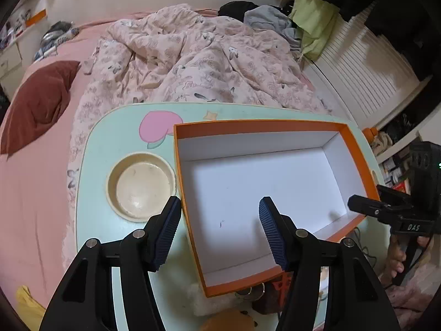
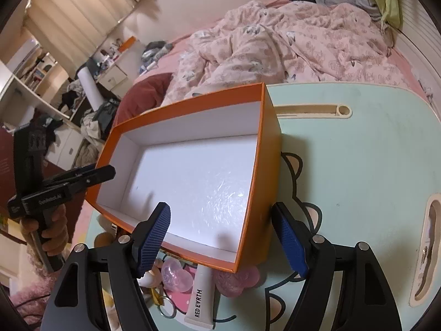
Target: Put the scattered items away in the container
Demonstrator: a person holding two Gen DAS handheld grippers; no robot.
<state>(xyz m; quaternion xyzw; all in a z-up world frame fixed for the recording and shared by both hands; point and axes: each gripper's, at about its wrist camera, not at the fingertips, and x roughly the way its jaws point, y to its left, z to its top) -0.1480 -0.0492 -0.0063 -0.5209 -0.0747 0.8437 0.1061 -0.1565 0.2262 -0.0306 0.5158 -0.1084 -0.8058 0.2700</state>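
**Both grippers are straddling the empty box walls**

The left gripper [image 1: 220, 231] is standing spread over the left wall of the orange cardboard box [image 1: 358, 149] on the mint table [image 1: 110, 138], pinching nothing. The right gripper [image 2: 224, 237], also spread and empty, is straddling the right wall. The stiff, light tube [image 2: 199, 298] is lying just before the box; take it across the middle.

The orange box [image 1: 275, 127] hides part of the scattered items: in the left wrist view its near wall covers all but the edges of a red item [image 1: 278, 287] and a metal ring [image 1: 249, 292], neither identifiable. A yellow-brown plush shape [image 1: 234, 320] is cut off by the bottom edge. In the right wrist view the white tube [image 2: 200, 300] has its upper end under the box corner, and the translucent pink piece [image 2: 176, 274] is partly covered. The keyring [image 2: 165, 307] lies partly behind a gripper finger.
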